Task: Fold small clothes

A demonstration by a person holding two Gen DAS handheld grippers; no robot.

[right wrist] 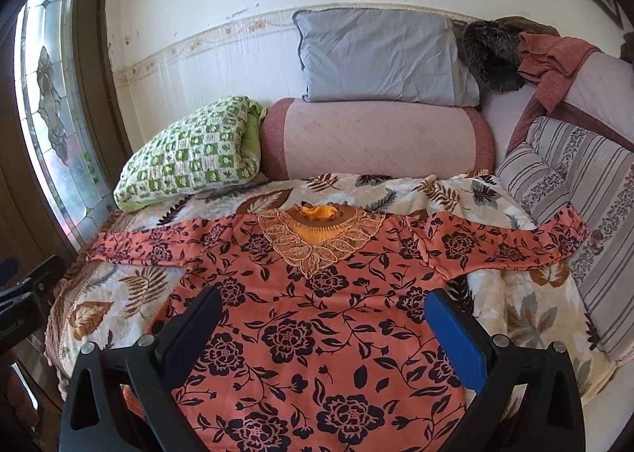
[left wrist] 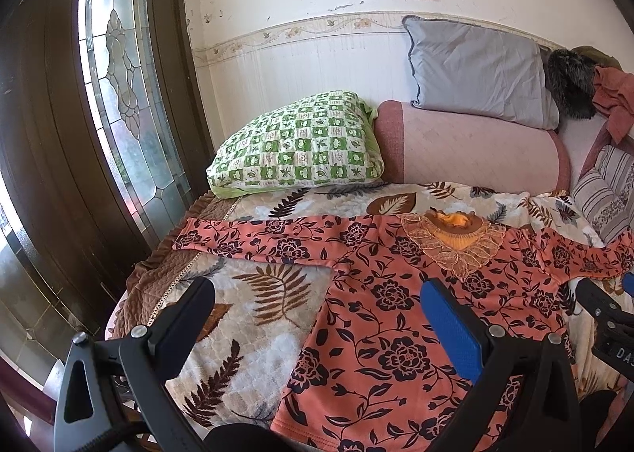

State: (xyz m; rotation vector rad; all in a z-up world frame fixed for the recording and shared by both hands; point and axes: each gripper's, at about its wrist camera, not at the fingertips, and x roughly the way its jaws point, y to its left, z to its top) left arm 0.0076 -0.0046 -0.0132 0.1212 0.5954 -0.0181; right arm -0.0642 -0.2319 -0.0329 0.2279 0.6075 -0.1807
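An orange top with black flowers [left wrist: 376, 313] lies flat, face up, on the leaf-print blanket [left wrist: 253, 317], both sleeves spread sideways and an embroidered neckline [left wrist: 455, 242] at the far end. It also shows in the right wrist view [right wrist: 317, 313]. My left gripper [left wrist: 317, 293] is open and empty above the top's left side and the blanket. My right gripper [right wrist: 325, 309] is open and empty above the top's body; part of it shows at the right edge of the left wrist view [left wrist: 606, 317].
A green checked pillow [left wrist: 301, 150], a pink bolster [left wrist: 475, 146] and a grey pillow [left wrist: 475, 71] line the wall behind. Striped cushions [right wrist: 574, 194] stand at the right. A wooden door with stained glass [left wrist: 119, 75] is at the left, past the bed edge.
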